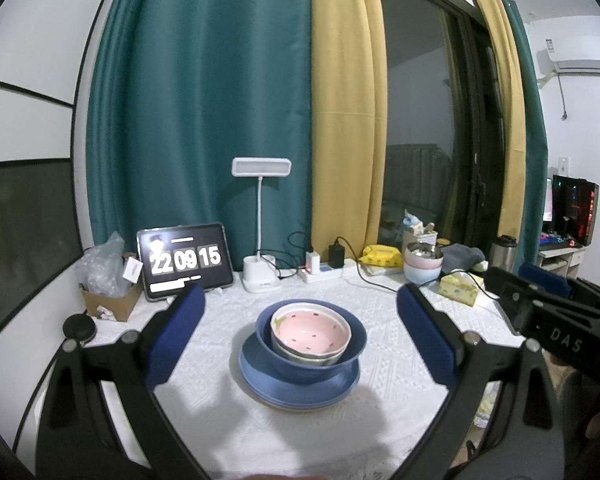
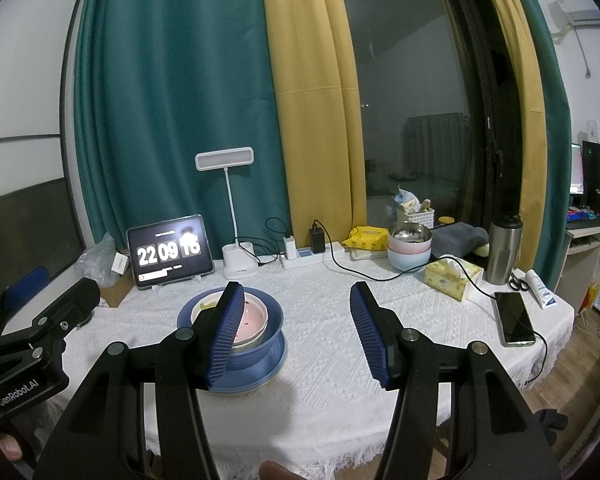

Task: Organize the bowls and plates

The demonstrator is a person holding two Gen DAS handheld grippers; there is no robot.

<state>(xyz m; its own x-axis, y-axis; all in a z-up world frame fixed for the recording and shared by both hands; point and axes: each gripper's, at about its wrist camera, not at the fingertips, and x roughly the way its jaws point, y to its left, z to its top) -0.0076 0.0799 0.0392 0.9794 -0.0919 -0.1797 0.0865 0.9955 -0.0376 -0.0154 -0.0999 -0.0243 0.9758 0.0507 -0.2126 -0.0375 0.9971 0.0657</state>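
A stack stands on the white tablecloth: blue plates [image 1: 300, 390] at the bottom, a blue bowl [image 1: 312, 360] on them, and a pink spotted bowl [image 1: 310, 330] nested inside on a white bowl. My left gripper [image 1: 300, 336] is open and empty, its blue pads wide on either side of the stack and nearer the camera. My right gripper [image 2: 296, 336] is open and empty; its left pad [image 2: 224, 336] hides part of the stack [image 2: 260, 344]. The right gripper's body [image 1: 556, 320] shows at the left view's right edge.
At the table's back stand a tablet clock [image 1: 186, 266], a desk lamp [image 1: 261, 276], a power strip with chargers [image 1: 320, 272], stacked pink and blue bowls under a steel one [image 2: 410, 248], a tissue box [image 2: 452, 280], a steel flask [image 2: 504, 252] and a phone [image 2: 514, 318].
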